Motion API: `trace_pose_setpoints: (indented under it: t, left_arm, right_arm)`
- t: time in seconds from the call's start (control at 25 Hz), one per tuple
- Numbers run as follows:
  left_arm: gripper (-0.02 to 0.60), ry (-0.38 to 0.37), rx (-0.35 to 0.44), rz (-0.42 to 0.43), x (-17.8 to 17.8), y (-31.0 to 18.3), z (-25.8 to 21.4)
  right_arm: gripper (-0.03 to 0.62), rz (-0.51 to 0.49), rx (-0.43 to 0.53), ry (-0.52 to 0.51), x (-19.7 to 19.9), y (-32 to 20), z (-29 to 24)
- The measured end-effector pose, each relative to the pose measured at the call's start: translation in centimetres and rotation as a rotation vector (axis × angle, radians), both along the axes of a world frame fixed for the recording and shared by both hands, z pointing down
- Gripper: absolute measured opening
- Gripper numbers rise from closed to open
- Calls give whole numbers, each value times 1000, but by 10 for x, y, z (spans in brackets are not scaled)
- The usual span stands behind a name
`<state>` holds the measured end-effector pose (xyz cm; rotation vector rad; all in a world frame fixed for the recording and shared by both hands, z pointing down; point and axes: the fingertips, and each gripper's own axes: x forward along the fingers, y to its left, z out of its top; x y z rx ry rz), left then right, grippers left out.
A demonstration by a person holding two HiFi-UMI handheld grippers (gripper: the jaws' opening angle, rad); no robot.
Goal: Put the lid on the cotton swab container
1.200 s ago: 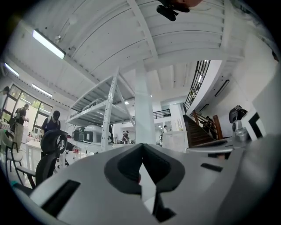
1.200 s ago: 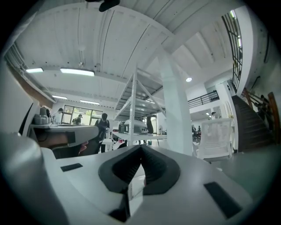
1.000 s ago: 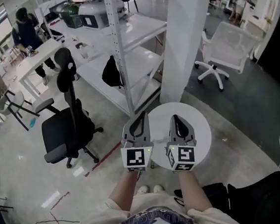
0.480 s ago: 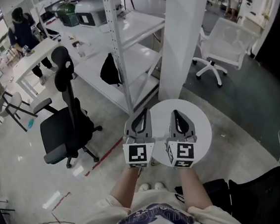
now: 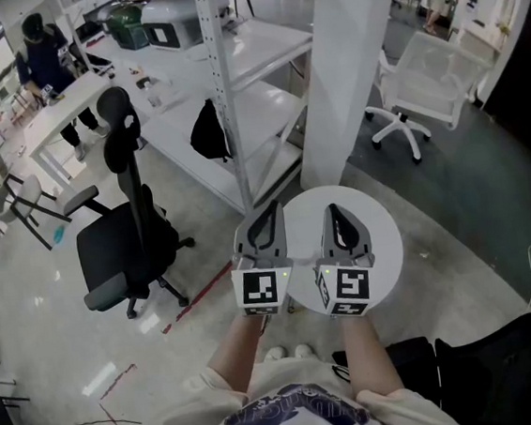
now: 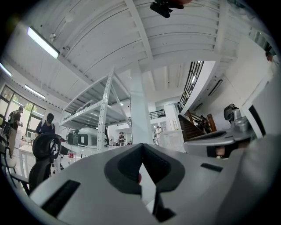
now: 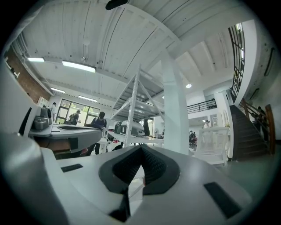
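- A large bright workshop with a pale polished floor, seen steeply from above by the head view; a person's forearms reach forward at the bottom of the frame.
- Far left, a person (image 5: 41, 51) stands at a white desk. Nearer stands a black office chair (image 5: 127, 240).
- Left of centre rises a white shelving rack (image 5: 224, 88), with a dark bag on its lower shelf.
- The left gripper (image 5: 268, 218) is held roughly level over the left edge of a small round white table (image 5: 386, 241). Its own view shows the jaws clenched tip to tip with nothing between them (image 6: 141, 151).
- Just beside it, the right gripper (image 5: 334, 217) points the same way over the table's middle. Its jaws are also pressed together and empty (image 7: 141, 154).
- Behind the table stands a broad white pillar (image 5: 345, 66); right of that, a white swivel chair (image 5: 427, 86).
- Neither the cotton swab container nor its lid shows in any view. The bare part of the tabletop carries nothing. The grippers hide the rest, and both gripper views look out across the room, not down.
- So which way the container lies from the jaws, how its long axis runs, and which hand is nearer cannot be told.
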<state>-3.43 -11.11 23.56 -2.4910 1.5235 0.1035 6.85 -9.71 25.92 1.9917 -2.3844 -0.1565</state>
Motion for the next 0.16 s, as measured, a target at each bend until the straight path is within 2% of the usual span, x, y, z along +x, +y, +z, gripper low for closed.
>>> trace_pose_setpoints:
  t: [0.16]
  left_arm:
    - [-3, 1, 1, -1, -2, -1, 0]
  right_arm:
    - [6, -9, 29, 8, -4, 0, -7]
